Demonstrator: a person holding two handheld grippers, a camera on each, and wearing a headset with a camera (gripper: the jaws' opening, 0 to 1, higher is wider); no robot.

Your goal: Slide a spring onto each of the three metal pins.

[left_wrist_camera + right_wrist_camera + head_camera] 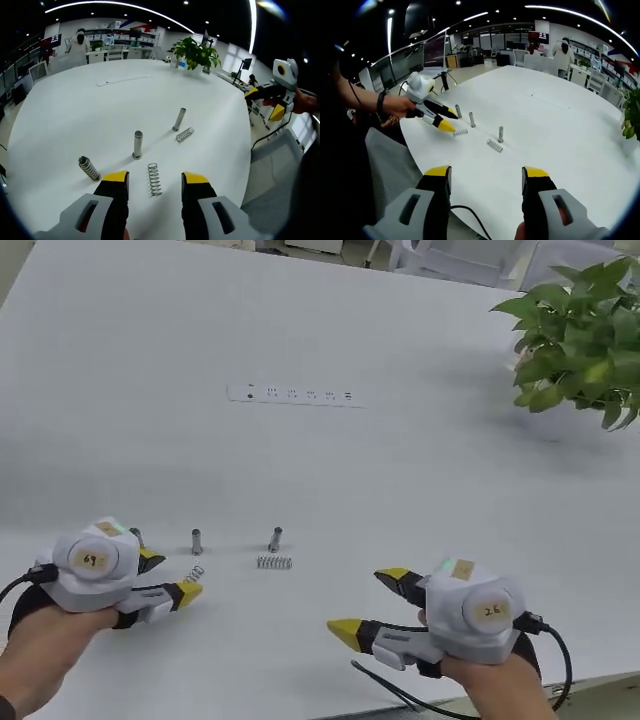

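Observation:
Three short metal pins stand in a row on the white table. The left pin (89,168) wears a spring and is half hidden behind my left gripper (170,575). The middle pin (196,540) and the right pin (275,538) are bare. One loose spring (154,179) lies flat just ahead of my left gripper (155,176), between its open jaws but not held. A second loose spring (274,562) lies beside the right pin. My right gripper (368,603) hovers open and empty near the table's front edge, well right of the pins.
A white power strip (290,395) lies farther back on the table. A potted green plant (585,340) stands at the far right. A black cable (395,695) trails from the right gripper over the table's front edge.

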